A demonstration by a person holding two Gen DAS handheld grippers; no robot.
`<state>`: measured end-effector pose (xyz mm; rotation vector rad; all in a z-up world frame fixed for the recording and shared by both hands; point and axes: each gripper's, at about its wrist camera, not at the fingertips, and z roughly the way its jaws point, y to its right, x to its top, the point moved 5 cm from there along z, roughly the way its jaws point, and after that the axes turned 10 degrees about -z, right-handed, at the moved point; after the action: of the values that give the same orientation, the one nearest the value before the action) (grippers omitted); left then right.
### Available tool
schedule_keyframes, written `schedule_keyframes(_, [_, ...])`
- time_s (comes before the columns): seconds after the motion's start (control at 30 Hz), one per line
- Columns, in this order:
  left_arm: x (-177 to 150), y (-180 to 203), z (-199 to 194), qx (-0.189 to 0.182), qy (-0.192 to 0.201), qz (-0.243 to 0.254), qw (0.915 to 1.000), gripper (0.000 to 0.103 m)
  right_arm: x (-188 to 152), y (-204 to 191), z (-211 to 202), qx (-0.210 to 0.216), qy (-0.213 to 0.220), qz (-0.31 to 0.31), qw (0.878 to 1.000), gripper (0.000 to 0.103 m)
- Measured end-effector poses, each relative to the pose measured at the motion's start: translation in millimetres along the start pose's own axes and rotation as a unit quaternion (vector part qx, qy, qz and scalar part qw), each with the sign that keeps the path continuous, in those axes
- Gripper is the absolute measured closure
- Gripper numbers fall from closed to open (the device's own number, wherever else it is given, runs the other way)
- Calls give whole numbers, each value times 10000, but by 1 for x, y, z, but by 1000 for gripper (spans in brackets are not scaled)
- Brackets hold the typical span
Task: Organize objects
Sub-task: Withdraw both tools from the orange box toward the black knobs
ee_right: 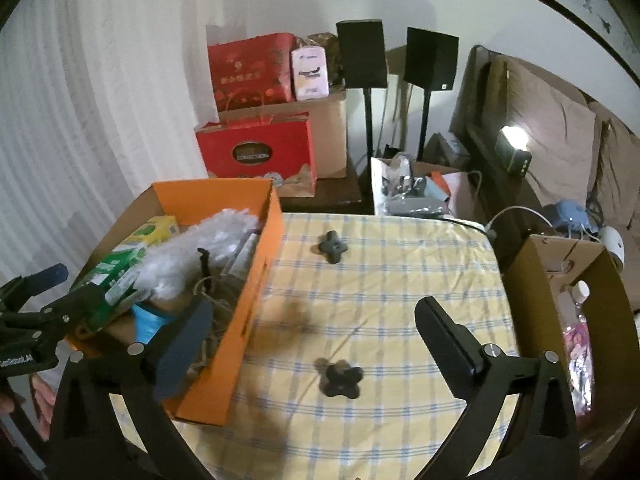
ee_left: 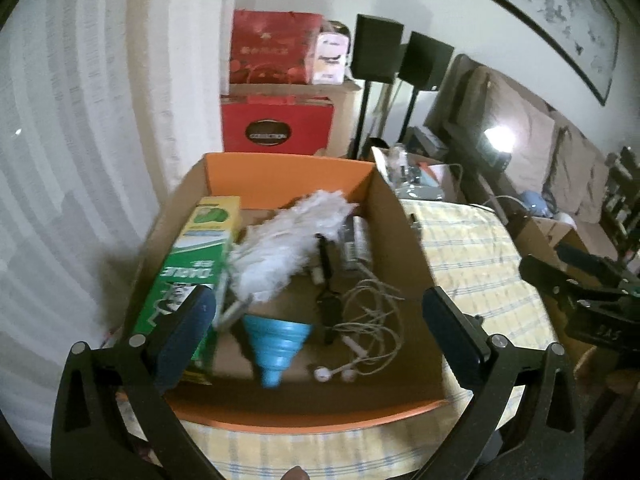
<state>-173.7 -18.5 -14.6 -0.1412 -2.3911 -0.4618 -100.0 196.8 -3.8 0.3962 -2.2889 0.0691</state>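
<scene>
Both our left gripper [ee_left: 316,320] and right gripper [ee_right: 312,340] stand with jaws wide and empty. We judge the risk is knocking the orange cardboard box [ee_right: 256,292], at the left of the right view on the checked tabletop [ee_right: 380,280], while reaching the two dark flower-shaped pieces [ee_right: 339,378] lying right of it. Inside sit a white fluffy duster [ee_left: 288,248], blue funnel [ee_left: 276,340] and tangled earphones [ee_left: 372,320].

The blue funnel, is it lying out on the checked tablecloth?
No, the blue funnel lies inside the orange box, next to the white earphones and the duster.
</scene>
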Motion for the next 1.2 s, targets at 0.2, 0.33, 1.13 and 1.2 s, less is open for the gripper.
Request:
schedule_keyframes(0.2, [-4, 21, 3, -132, -7, 79, 9999, 0, -6, 17, -2, -76, 29, 49, 10000, 0])
schedule_keyframes(0.33, [-5, 34, 9, -187, -69, 125, 9997, 0, -13, 29, 2, -25, -67, 68, 10000, 0])
schedule_keyframes(1.13, [-27, 60, 33, -71, -144, 125, 9998, 0, -83, 38, 52, 304, -427, 389, 9979, 3])
schedule_keyframes(1.2, [-27, 62, 33, -46, -118, 164, 9998, 0, -87, 35, 56, 280, -411, 382, 9980, 4])
